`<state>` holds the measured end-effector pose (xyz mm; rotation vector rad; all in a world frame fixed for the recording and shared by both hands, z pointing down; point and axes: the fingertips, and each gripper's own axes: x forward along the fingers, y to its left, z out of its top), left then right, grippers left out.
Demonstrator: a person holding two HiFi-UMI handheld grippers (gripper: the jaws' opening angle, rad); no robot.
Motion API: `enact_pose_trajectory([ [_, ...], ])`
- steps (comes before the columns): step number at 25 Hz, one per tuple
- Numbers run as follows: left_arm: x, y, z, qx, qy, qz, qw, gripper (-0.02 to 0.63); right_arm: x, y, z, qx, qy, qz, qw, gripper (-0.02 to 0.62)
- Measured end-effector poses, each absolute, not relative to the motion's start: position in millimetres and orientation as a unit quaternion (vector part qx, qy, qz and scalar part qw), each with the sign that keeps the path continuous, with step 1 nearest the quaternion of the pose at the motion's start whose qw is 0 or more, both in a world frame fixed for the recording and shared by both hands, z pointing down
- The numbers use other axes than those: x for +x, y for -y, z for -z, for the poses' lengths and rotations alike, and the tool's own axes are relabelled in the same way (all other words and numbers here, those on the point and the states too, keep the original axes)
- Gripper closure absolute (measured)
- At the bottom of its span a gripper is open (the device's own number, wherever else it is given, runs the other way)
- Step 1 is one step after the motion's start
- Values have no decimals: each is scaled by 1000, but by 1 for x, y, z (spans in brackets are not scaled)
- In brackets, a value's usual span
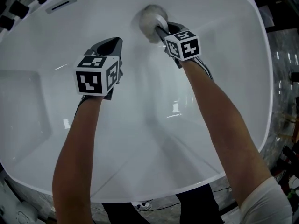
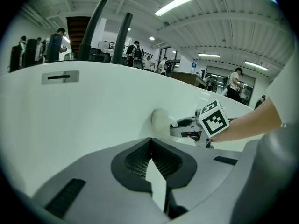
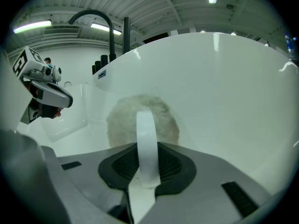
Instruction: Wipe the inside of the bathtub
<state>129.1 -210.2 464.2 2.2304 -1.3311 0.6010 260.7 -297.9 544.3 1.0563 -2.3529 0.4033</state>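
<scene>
Right tool (image 3: 145, 146): jaws closed on the white strap (image 3: 145, 122) of a round fluffy pad (image 3: 122, 120); the strap runs up between the jaws and the pad sits just beyond the tips
Left tool (image 2: 150, 143): jaws together at the tips, nothing between them; hovers inside the tub, left of the right tool and apart from it
Bathtub (image 1: 140, 143): white, glossy, fills the head view; the pad lies against the far sloping wall, to the right of the overflow plate (image 1: 61, 4); contact looks likely, though the pad is blurred in the head view
Step, as judged: wiping the far wall with the right tool alone; no way to tell from here how much of the floor and near slopes is done
Risk, grip: the hold is on the thin strap only, so a hard press or sideways drag could twist the pad or pull the strap out of the jaws
Risk, surface: if the pad rolls aside, the tool's hard tips could meet the gloss finish and mark it
Risk, coverage: on the curved wall the pad may lift at one edge and skip a strip
Risk, left tool: idle and low, it could knock the tub on a wide stroke
Writing: no brand or label readable; only black-and-white square patterns on the marker cubes (image 1: 96, 73)
</scene>
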Motion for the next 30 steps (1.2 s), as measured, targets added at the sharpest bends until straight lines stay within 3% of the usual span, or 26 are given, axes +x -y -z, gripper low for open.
enact_pose_trajectory([
  [12,184,213,-473,823,468,-227,228,597,355,309,-546,426,853,-149,261,502],
  [23,226,214,-501,831,447,-234,234,597,453,315,-571,523,800,-193,219,502],
  [30,239,214,-520,837,433,-235,238,597,477,314,-597,586,758,-227,174,503],
])
